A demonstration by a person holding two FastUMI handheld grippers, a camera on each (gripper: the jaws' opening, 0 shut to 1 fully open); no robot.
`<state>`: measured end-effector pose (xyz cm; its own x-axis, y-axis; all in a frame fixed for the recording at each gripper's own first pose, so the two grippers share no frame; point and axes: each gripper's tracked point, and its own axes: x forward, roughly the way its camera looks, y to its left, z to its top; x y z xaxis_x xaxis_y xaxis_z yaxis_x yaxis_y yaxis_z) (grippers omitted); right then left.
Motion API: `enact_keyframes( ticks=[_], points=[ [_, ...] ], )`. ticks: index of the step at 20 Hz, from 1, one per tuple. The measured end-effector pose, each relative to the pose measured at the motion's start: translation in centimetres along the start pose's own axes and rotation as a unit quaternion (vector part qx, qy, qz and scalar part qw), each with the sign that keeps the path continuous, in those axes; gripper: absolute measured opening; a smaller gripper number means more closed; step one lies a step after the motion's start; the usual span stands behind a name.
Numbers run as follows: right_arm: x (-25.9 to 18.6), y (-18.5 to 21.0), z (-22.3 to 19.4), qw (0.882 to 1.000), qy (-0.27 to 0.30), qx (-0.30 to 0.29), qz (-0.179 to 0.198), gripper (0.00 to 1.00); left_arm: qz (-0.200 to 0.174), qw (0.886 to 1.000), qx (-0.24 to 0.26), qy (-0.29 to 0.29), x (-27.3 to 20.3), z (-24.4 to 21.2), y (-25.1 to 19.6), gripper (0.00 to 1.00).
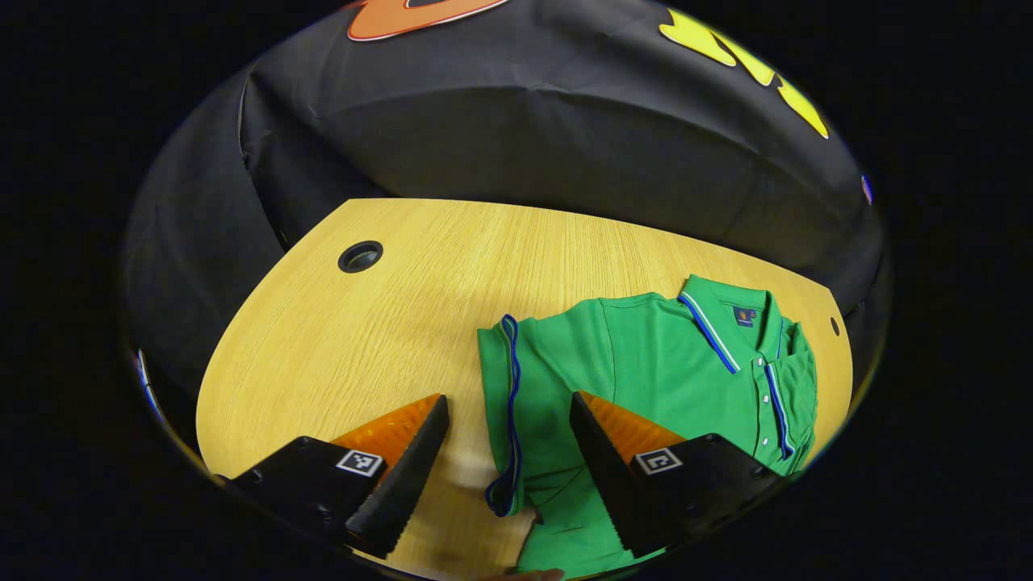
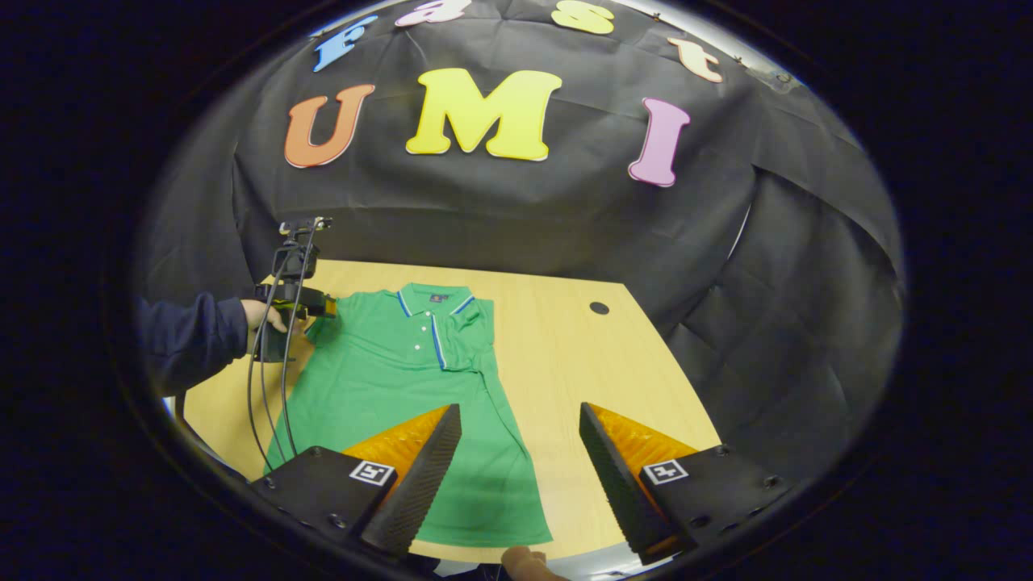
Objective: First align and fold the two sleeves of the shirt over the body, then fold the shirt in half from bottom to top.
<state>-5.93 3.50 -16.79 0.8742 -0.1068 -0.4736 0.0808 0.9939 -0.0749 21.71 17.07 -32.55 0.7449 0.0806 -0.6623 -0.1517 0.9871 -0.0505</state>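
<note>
A green polo shirt (image 2: 403, 403) is seen lying face up on the wooden table (image 2: 597, 379), collar (image 2: 434, 297) toward the far edge by the booth wall and hem toward the near edge. Both sleeves look to be folded in over the body already: in the left gripper view the trimmed cuff of one sleeve (image 1: 510, 403) lies along the shirt's side, and in the right gripper view the other sleeve (image 2: 476, 331) is tucked beside the button placket. The left gripper (image 1: 508, 440) is held above the shirt's side edge with its jaws spread wide, nothing between them; from the right gripper view it is seen in a hand with a dark sleeve (image 2: 190, 335), near the shirt's shoulder. The right gripper (image 2: 520, 448) hangs over the hem corner at the near edge, jaws likewise apart and empty. The bottom-to-top fold is judged to be the step left. Trouble is easily pictured from here: if only the top layer is pinched at the hem, the back panel would be left behind and the fold would come up crooked. If the two corners are lifted unevenly, the folded sleeves could be dragged open. A cable (image 2: 270, 387) trails over the shirt's left side and could snag the fabric.
</note>
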Motion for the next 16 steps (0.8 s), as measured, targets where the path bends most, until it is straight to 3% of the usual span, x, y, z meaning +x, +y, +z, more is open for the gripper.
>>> enact_keyframes(
  ticks=[1,2,3,4,8,10,11,13,16],
  points=[
    [0.0,-0.1,-0.2,1.000,0.004,0.004,0.001,0.95,-0.003,1.000,0.003,0.003,0.0,-0.1,-0.1,0.98],
    [0.2,-0.2,-0.5,1.000,0.009,0.008,0.001,0.94,-0.005,1.000,0.005,0.007,0.1,-0.2,-0.1,0.80],
    [0.3,-0.4,-0.8,1.000,0.014,0.011,0.001,0.94,-0.002,1.000,0.007,0.011,0.1,-0.3,0.0,0.83],
    [0.5,-0.5,-1.1,1.000,0.018,0.013,0.000,0.94,-0.001,1.000,0.009,0.014,0.2,-0.4,0.0,0.70],
    [0.7,-1.3,-1.5,1.000,0.023,0.018,-0.001,0.96,0.001,1.000,0.005,0.024,0.2,-0.8,0.4,0.55],
    [0.8,-1.4,-1.7,0.999,0.025,0.026,0.003,0.94,-0.002,0.999,0.014,0.029,0.2,-1.0,0.5,0.51],
    [0.8,-1.4,-1.7,0.999,0.027,0.030,0.005,0.94,0.001,0.999,0.016,0.029,0.3,-0.9,0.5,0.55],
    [1.0,-1.4,-1.8,0.999,0.028,0.037,0.009,0.94,0.007,0.999,0.015,0.030,0.4,-1.1,0.7,0.25],
    [1.3,-1.7,-1.7,0.999,0.025,0.039,0.009,0.95,0.004,0.999,0.014,0.032,0.4,-1.2,0.7,0.13]
  ],
)
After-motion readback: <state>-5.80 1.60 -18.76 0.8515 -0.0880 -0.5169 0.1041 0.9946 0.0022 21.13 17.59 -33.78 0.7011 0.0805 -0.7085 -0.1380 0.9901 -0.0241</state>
